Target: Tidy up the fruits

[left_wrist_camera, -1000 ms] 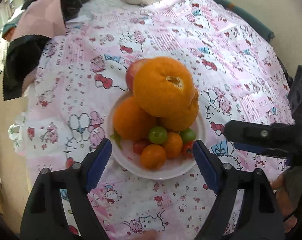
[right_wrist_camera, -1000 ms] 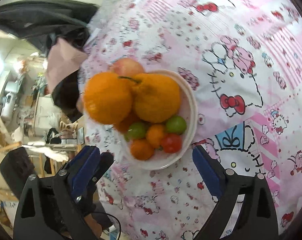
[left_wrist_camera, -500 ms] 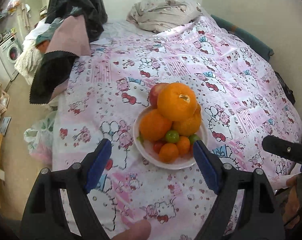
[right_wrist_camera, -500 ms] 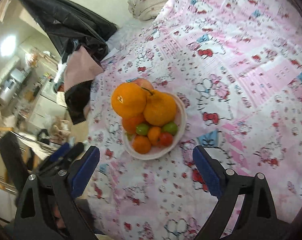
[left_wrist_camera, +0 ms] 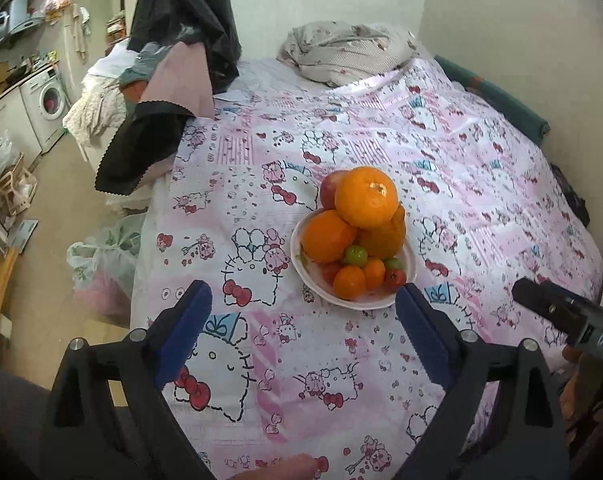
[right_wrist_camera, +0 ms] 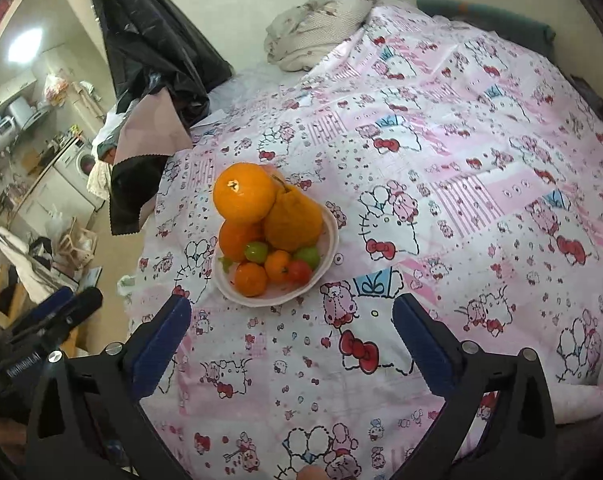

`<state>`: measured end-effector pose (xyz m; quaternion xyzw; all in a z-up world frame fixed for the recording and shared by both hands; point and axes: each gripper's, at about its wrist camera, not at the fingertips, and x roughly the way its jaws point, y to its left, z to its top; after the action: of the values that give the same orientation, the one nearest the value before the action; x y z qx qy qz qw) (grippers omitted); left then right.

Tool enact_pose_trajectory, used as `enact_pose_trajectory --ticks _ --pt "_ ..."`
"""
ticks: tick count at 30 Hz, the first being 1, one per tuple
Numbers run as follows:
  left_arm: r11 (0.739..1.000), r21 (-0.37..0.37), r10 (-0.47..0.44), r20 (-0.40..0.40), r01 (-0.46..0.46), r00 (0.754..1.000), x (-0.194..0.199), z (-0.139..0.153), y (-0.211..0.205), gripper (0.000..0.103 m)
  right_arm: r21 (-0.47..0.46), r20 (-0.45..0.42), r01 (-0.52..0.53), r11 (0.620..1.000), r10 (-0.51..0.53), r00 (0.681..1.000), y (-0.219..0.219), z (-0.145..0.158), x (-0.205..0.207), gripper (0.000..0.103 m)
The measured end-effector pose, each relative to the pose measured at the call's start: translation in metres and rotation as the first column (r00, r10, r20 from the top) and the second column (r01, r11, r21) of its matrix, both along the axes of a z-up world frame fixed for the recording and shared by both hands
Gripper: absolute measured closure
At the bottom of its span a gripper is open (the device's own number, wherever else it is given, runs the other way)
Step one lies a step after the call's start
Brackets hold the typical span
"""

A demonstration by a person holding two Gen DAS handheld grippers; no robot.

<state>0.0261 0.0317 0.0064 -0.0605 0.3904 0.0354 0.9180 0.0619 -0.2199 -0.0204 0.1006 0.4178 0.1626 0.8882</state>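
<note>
A white bowl (left_wrist_camera: 408, 270) sits on the bed, on a pink cartoon-print sheet (left_wrist_camera: 481, 168), and it is heaped with fruit. A large orange (left_wrist_camera: 366, 197) tops the pile, resting on a second orange (left_wrist_camera: 327, 236) and a bumpy, stemmed citrus (right_wrist_camera: 293, 220), with a red apple (left_wrist_camera: 330, 192) tucked behind. At the front of the bowl lie small mandarins (left_wrist_camera: 349, 282), two green fruits (left_wrist_camera: 355, 256) and a red tomato (left_wrist_camera: 395, 278) (all touching one another).

The left claw (left_wrist_camera: 303, 320) hangs above the sheet just in front of the bowl, its blue-padded fingers spread wide and gripping nothing. The right claw (right_wrist_camera: 291, 326) hovers likewise, released and empty, the bowl lying beyond its fingertips.

A crumpled grey blanket (left_wrist_camera: 347, 52) lies at the bed's far end, and dark clothes (left_wrist_camera: 181, 20) are piled at its far left corner
</note>
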Motion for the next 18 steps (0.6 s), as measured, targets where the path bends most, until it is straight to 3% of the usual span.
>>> enact_pose_trajectory --ticks 4,18 --pt "0.999 0.036 0.008 0.027 -0.009 1.000 0.001 0.000 -0.002 0.000 -0.075 0.097 0.021 0.997 -0.014 0.995 0.007 0.006 -0.006 0.000" --pt "0.999 0.048 -0.006 0.036 0.005 0.999 0.004 -0.007 -0.013 0.000 -0.158 0.142 0.028 0.987 -0.005 0.990 0.026 0.003 -0.005 0.000"
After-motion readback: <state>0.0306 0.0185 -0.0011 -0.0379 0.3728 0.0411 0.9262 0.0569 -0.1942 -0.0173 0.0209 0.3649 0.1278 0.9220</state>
